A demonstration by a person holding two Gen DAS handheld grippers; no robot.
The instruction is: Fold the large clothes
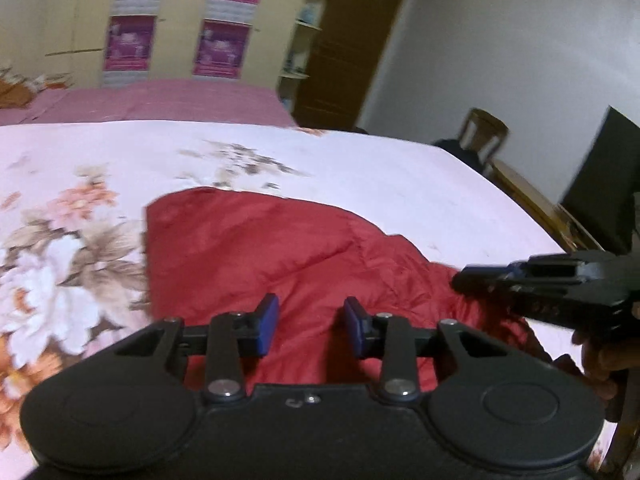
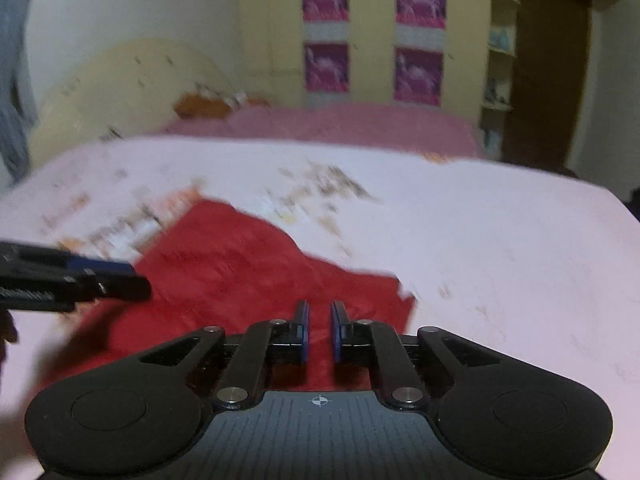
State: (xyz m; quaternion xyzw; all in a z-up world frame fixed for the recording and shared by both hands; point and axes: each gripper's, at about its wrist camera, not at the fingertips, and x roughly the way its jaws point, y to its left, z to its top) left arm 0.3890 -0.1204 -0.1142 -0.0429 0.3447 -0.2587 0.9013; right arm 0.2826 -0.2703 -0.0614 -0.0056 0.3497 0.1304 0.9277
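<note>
My left gripper [image 1: 311, 326] sits at the bottom centre of the left wrist view, its blue pads [image 1: 267, 322] spread well apart with only red fabric showing in the gap between them; nothing is pinched. In the right wrist view my right gripper [image 2: 319, 330] sits low in the middle, its blue pads [image 2: 303, 330] drawn close but with a narrow slit open between them, and I see nothing caught in that slit. Each tool shows in the other's view: the right one pokes in from the right edge of the left view, the left one from the left edge of the right view, both over the garment's edge.

The red garment [image 1: 256, 256] lies flat across the centre of both frames, just ahead of and under both sets of fingers, with creases running across it. It rests on a pale floral bedspread [image 1: 60, 280] that fills the middle band. Beyond it, higher in frame, is a pink blanket [image 2: 360, 124]. At the top stands a yellow wardrobe [image 2: 372, 36] with magenta posters. A wooden chair [image 1: 482, 132] stands at the right of the left view. The right view is blurred.
</note>
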